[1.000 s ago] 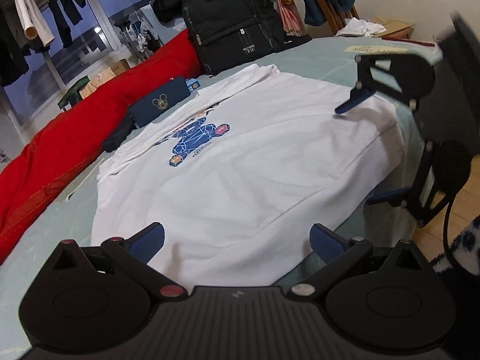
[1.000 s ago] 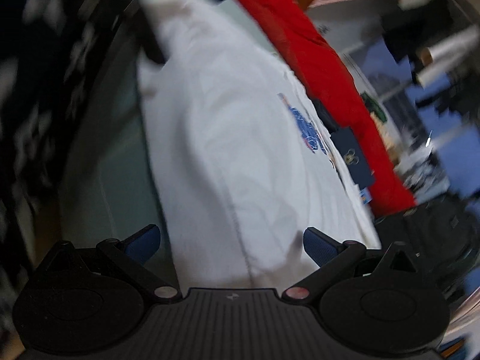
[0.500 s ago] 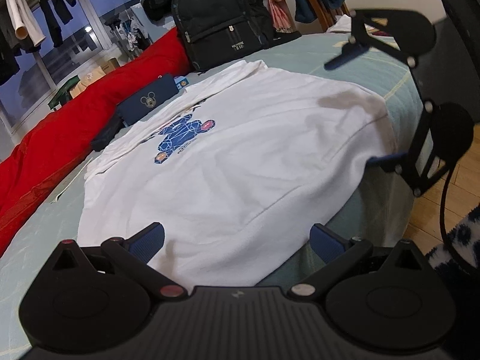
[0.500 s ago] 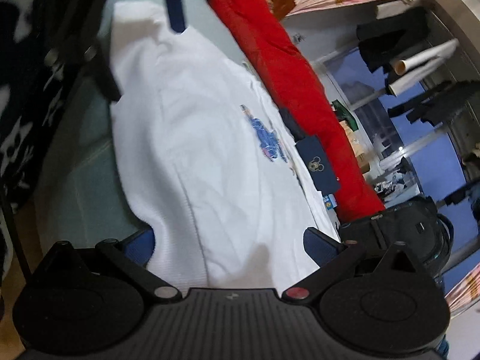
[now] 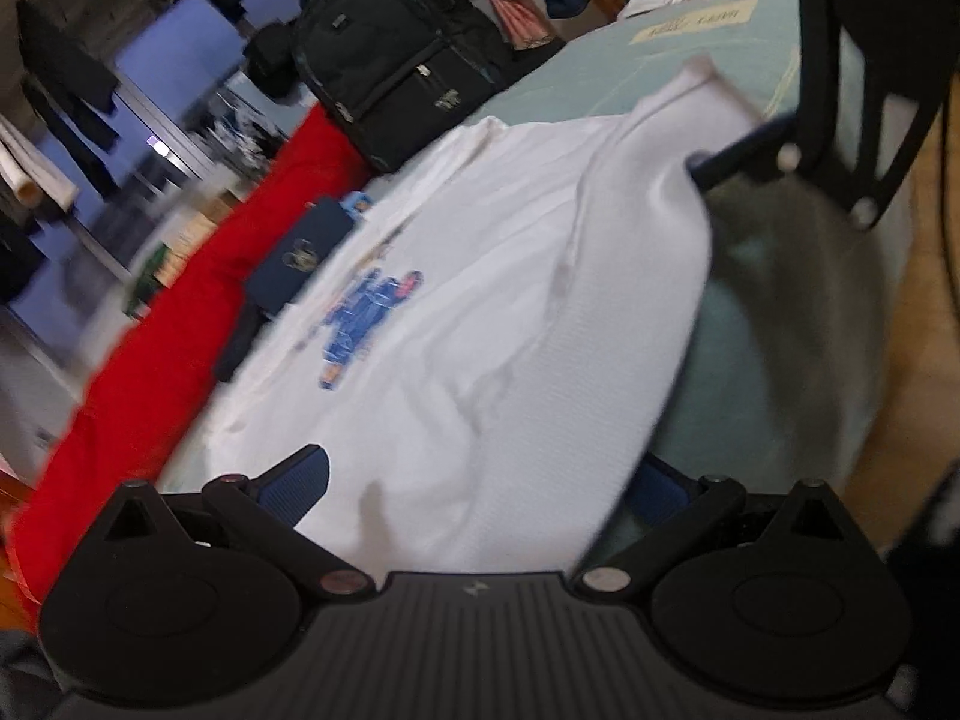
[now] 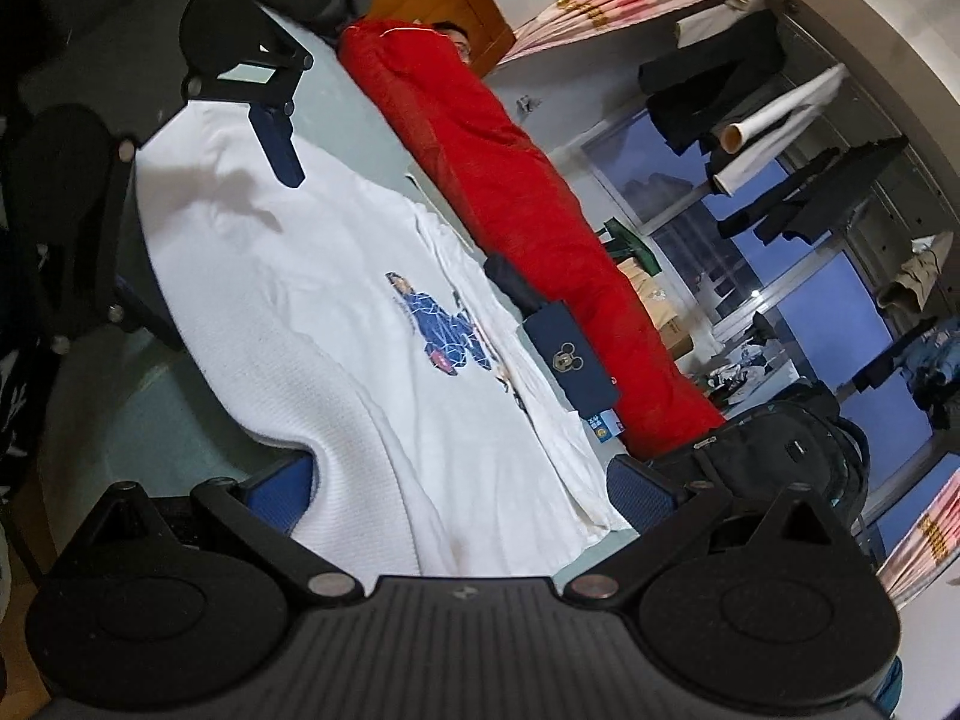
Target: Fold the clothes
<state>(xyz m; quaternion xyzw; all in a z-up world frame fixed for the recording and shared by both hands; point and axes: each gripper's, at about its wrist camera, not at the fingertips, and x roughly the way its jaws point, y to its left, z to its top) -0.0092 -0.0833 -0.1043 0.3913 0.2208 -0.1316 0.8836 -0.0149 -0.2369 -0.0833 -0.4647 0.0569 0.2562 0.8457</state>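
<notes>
A white shirt with a blue print is lying spread across the pale green bed. The left gripper and right gripper are each spreading their fingers wide around the shirt's near edge, apparently not clamping it. A red blanket is lying alongside.

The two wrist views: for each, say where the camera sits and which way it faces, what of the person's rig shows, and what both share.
Left wrist: sits behind the left gripper at the shirt's hem, facing along it toward the backpack; its own fingers and the right gripper show.
Right wrist: sits behind the right gripper at the shirt's other end, facing back toward the left gripper; its own fingers show.
Shared: shirt, red quilt, backpack.
</notes>
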